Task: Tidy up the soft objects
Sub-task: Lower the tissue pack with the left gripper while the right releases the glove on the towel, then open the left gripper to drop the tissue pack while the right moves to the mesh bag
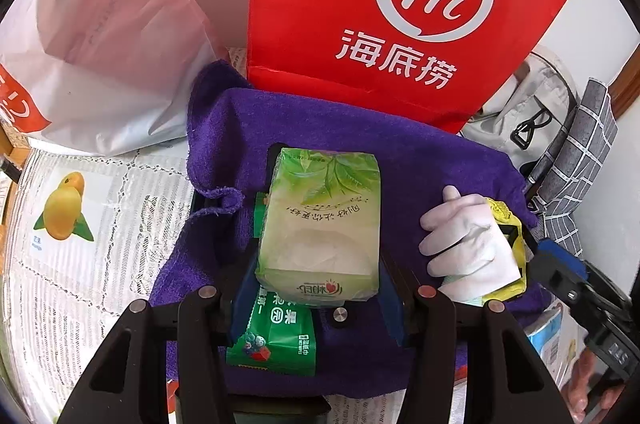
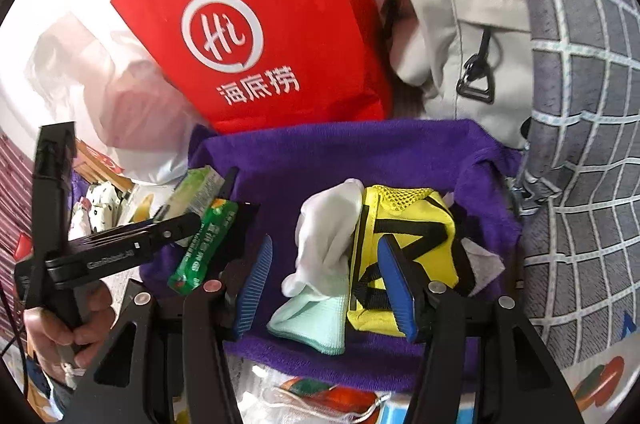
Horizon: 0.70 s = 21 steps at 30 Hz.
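My left gripper (image 1: 320,199) is shut on a green tissue pack (image 1: 320,224), held over a purple towel (image 1: 420,159). A green wet-wipes pack (image 1: 276,340) lies under the tissue pack; whether it is gripped too I cannot tell. In the right wrist view my right gripper (image 2: 326,248) stands open over the purple towel (image 2: 320,151). A white glove (image 2: 328,224) and a mint cloth (image 2: 316,316) lie between its blue pads, untouched. A yellow mesh pouch (image 2: 404,216) lies at the right pad. The left gripper (image 2: 192,220) with the tissue pack (image 2: 196,191) shows at the left.
A red paper bag (image 1: 360,3) stands behind the towel, with a white plastic bag (image 1: 112,43) to its left. A pale grey bag (image 2: 452,43) and a grey checked cushion (image 2: 580,143) crowd the right. A mango card (image 1: 64,207) lies on the lace tablecloth.
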Motion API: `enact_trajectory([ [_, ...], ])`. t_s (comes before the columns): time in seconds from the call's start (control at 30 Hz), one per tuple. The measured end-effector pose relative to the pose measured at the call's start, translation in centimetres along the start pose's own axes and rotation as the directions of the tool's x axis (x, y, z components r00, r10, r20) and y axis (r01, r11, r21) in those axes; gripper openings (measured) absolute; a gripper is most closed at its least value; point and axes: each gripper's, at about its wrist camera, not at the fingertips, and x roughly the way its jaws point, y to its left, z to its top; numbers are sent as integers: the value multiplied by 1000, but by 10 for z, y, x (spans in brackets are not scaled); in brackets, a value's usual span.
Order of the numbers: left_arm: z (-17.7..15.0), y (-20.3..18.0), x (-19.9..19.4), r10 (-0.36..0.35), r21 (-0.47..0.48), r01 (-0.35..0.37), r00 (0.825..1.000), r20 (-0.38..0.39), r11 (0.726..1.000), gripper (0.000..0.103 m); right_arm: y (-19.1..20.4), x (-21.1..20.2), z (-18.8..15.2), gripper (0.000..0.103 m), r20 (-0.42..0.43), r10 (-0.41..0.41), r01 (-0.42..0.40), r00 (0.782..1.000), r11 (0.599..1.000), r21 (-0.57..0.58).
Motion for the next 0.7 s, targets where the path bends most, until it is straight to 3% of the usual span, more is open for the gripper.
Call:
enact_trajectory([
  [0.2,-1,-4,1,2,13,-2,1000,-1,1000,51,22,-31,-10,55,49,-50,55,998,994,-93],
  [0.5,-2,-14,2,-26,27,26,1000,-6,999,51,38,-48,-67,55,-34,-33,26,999,982,-185],
  [0.7,-3,-16,6,-12,31,13,1000,-22,999,51,43,-48,-107,55,-91,-63,43,994,976,-214],
])
